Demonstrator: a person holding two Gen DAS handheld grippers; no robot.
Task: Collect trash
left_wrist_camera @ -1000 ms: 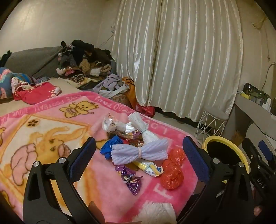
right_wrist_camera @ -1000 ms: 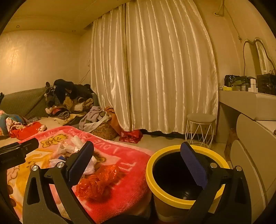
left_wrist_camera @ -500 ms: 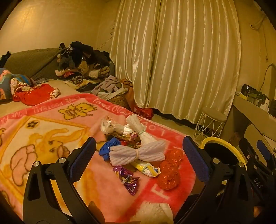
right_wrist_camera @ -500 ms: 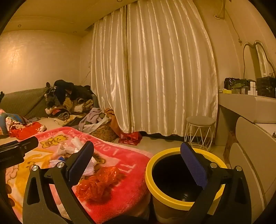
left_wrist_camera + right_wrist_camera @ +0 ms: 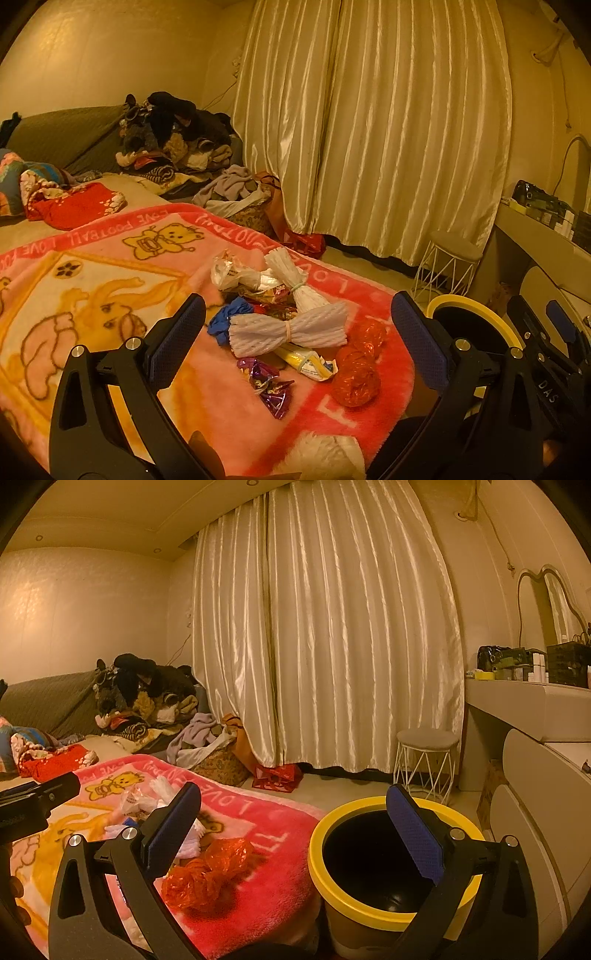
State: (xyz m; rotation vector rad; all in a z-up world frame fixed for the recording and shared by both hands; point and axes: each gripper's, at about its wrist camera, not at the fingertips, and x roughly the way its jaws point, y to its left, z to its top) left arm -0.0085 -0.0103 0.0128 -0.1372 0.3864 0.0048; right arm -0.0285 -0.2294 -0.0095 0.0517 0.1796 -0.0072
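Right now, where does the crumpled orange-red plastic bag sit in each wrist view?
Left wrist: orange-red plastic bag lies lower right of centre on the pink blanket, right of the white foam bundle.
Right wrist: orange-red plastic bag lies lower left of centre, near the blanket's edge.
Shared landmark: the yellow-rimmed bin, right of the bag in both.

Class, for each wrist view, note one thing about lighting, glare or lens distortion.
Left wrist view: warm yellow-orange cast; fisheye bends the curtain outward, and dark corners frame the picture. Right wrist view: same amber light; sheen streaks down the curtain folds, the bin interior is black shadow, and the dresser edge curves.
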